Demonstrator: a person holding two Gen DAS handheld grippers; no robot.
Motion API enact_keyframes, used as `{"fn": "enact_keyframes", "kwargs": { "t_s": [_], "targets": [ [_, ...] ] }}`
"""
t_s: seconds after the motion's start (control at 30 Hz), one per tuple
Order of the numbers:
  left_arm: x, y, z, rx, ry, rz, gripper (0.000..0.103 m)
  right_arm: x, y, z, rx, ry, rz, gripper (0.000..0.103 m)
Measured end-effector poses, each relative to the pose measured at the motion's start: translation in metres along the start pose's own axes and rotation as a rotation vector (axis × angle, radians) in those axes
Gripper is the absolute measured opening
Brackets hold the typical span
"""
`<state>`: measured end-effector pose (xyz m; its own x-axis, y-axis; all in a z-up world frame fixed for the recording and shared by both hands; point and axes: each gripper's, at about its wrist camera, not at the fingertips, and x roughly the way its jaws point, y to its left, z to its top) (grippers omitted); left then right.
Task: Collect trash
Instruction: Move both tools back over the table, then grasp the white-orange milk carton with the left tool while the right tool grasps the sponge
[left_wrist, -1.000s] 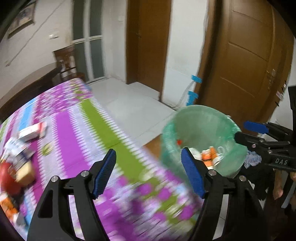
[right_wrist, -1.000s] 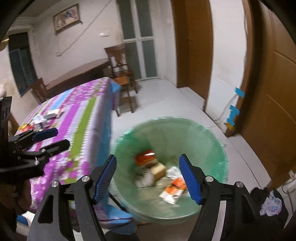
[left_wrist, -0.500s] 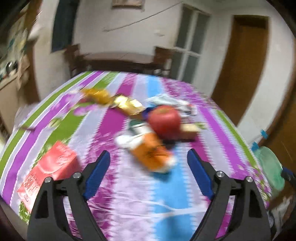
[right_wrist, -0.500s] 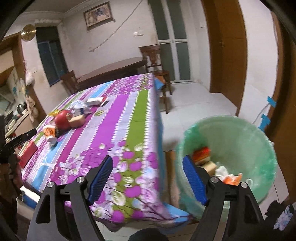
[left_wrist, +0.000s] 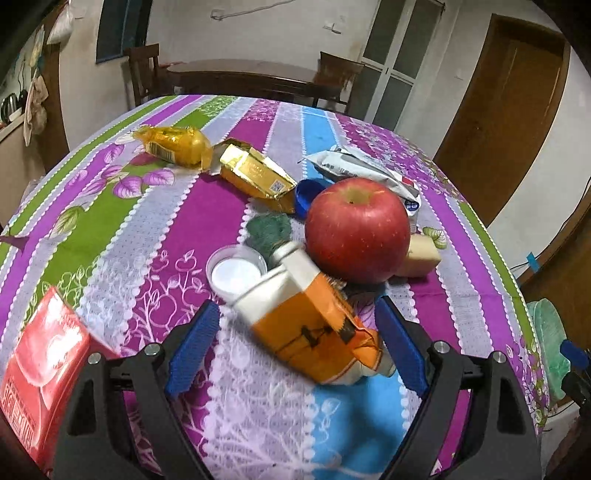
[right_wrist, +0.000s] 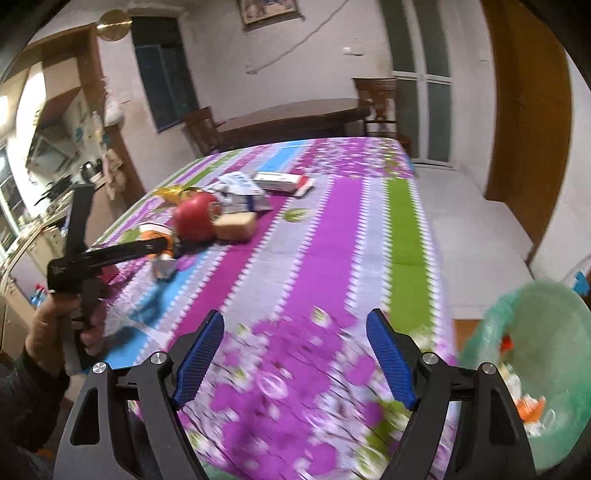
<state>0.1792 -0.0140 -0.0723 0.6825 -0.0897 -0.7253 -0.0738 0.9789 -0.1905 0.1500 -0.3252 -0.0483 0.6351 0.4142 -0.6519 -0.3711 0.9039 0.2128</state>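
Trash heaped mid-frame in the left wrist view, on a striped purple floral tablecloth (left_wrist: 229, 206). Crushed orange-and-white carton (left_wrist: 314, 325) lying between the blue pads of the left gripper (left_wrist: 295, 343), pads not pressing on it, jaws closing. White lid (left_wrist: 236, 273) just left of the carton's neck, green scrap (left_wrist: 267, 230) above it. Red apple (left_wrist: 356, 229) at centre, touching the carton's upper end, tan block (left_wrist: 421, 254) at its right. Two gold wrappers (left_wrist: 177, 146) (left_wrist: 255, 173) toward the upper left, silver-white pouch (left_wrist: 369, 173) upper right, blue cap (left_wrist: 306, 194) between. Red box (left_wrist: 40, 380) at lower left edge. Right gripper (right_wrist: 295, 354) spread wide over bare cloth, nothing between its pads, jaws barely widening. Green-lined bin (right_wrist: 532, 369) at lower right of the right wrist view, scraps inside. Hand (right_wrist: 55, 332) at left edge of that view, gripping the other tool's handle.
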Motion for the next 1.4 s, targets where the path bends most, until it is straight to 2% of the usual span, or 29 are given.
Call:
{"fn": "enact_keyframes", "kwargs": {
  "t_s": [0.07,0.1,0.2,0.3,0.37,0.53,0.77,0.8,0.87,0.93,1.03,1.2,1.4],
  "targets": [
    [-0.003,0.002,0.001,0.000,-0.014,0.005,0.063,0.015,0.014,0.011,-0.023,0.012,0.034,0.080],
    [-0.004,0.004,0.001,0.000,-0.008,-0.013,0.040,0.021,0.019,0.015,-0.033,0.018,0.050,0.080],
    [-0.007,0.010,0.002,0.010,0.000,-0.027,0.038,0.051,0.038,0.031,-0.062,0.054,0.103,0.078],
    [-0.014,0.016,-0.001,0.035,0.009,-0.034,0.028,0.084,0.059,0.047,-0.112,0.092,0.129,0.074],
    [-0.015,0.023,-0.005,0.038,0.014,-0.043,0.028,0.110,0.066,0.057,-0.132,0.128,0.134,0.074],
    [-0.020,0.035,-0.014,0.025,-0.008,-0.073,0.030,0.161,0.076,0.084,-0.122,0.157,0.088,0.074],
    [-0.016,0.041,-0.012,0.008,-0.002,-0.107,0.030,0.202,0.089,0.103,-0.146,0.189,0.045,0.077],
    [-0.016,0.041,-0.012,0.008,-0.002,-0.110,0.030,0.206,0.089,0.104,-0.146,0.194,0.046,0.077],
    [-0.014,0.042,-0.011,0.005,0.000,-0.118,0.030,0.213,0.087,0.101,-0.153,0.214,0.037,0.069],
    [-0.013,0.044,-0.011,-0.006,0.003,-0.129,0.030,0.213,0.086,0.098,-0.163,0.199,0.014,0.060],
    [-0.013,0.044,-0.011,-0.005,0.001,-0.130,0.030,0.209,0.080,0.096,-0.135,0.180,0.024,0.055],
    [-0.015,0.042,-0.012,0.011,-0.013,-0.130,0.030,0.194,0.084,0.088,-0.141,0.146,0.024,0.051],
    [-0.021,0.034,-0.016,0.049,-0.038,-0.121,0.025,0.154,0.086,0.065,-0.109,0.081,0.041,0.050]
  ]
}}
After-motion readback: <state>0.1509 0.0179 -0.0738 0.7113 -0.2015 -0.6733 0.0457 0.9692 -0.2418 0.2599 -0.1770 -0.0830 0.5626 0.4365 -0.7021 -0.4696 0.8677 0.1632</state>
